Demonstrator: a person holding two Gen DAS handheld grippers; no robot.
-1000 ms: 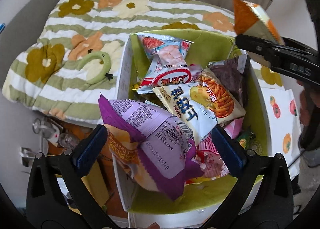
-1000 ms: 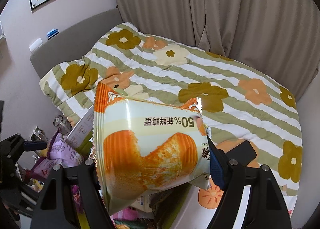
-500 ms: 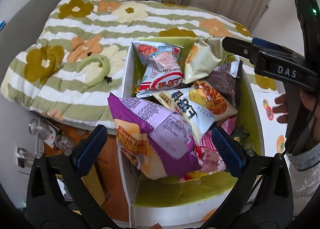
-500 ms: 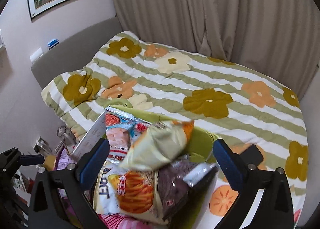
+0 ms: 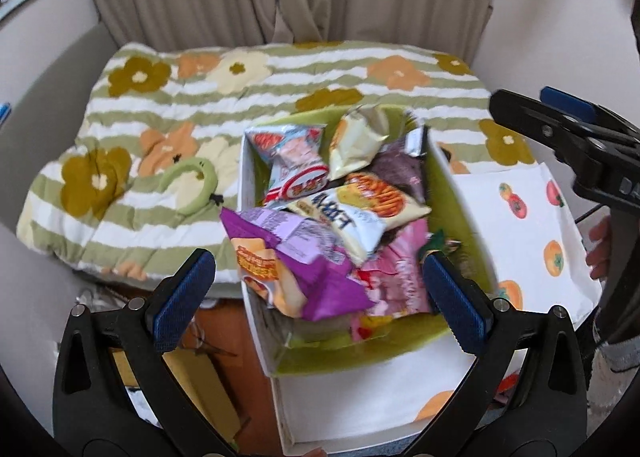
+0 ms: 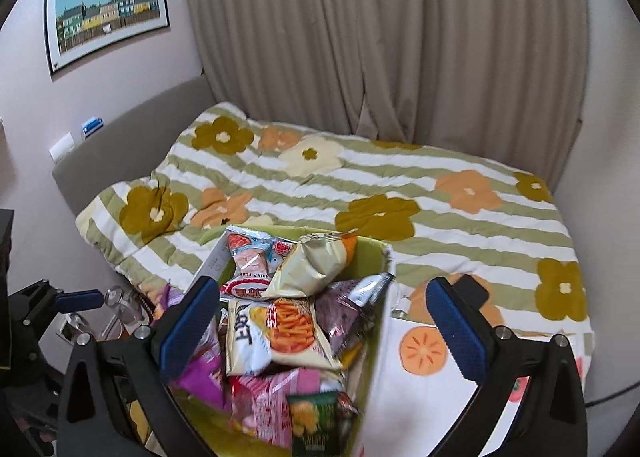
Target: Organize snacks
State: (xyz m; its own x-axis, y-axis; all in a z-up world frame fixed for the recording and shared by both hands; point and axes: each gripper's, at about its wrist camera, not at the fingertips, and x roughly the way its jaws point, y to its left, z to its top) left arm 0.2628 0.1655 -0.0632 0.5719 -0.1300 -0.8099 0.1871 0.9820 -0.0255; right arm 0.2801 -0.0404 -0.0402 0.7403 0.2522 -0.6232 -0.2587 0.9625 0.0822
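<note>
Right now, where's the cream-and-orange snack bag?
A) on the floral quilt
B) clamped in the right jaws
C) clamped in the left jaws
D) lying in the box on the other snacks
D: the cream-and-orange snack bag lies atop the pile at the far end of the box; the right gripper has just opened and is empty.

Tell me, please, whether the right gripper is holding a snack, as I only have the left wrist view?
Observer: No. The right wrist view shows the right gripper above the snack box. Its jaws have just been opening and stand wide, with nothing pressed between the pads.
Operator: Thank you. Is anything lying on the bed to the right of the box?
Observer: Yes, a small black object lies on the blanket just right of the box.
Operator: And what does the framed picture on the wall show? I only see a corner of it.
Observer: The framed picture shows a row of coloured houses under a blue sky.
</note>
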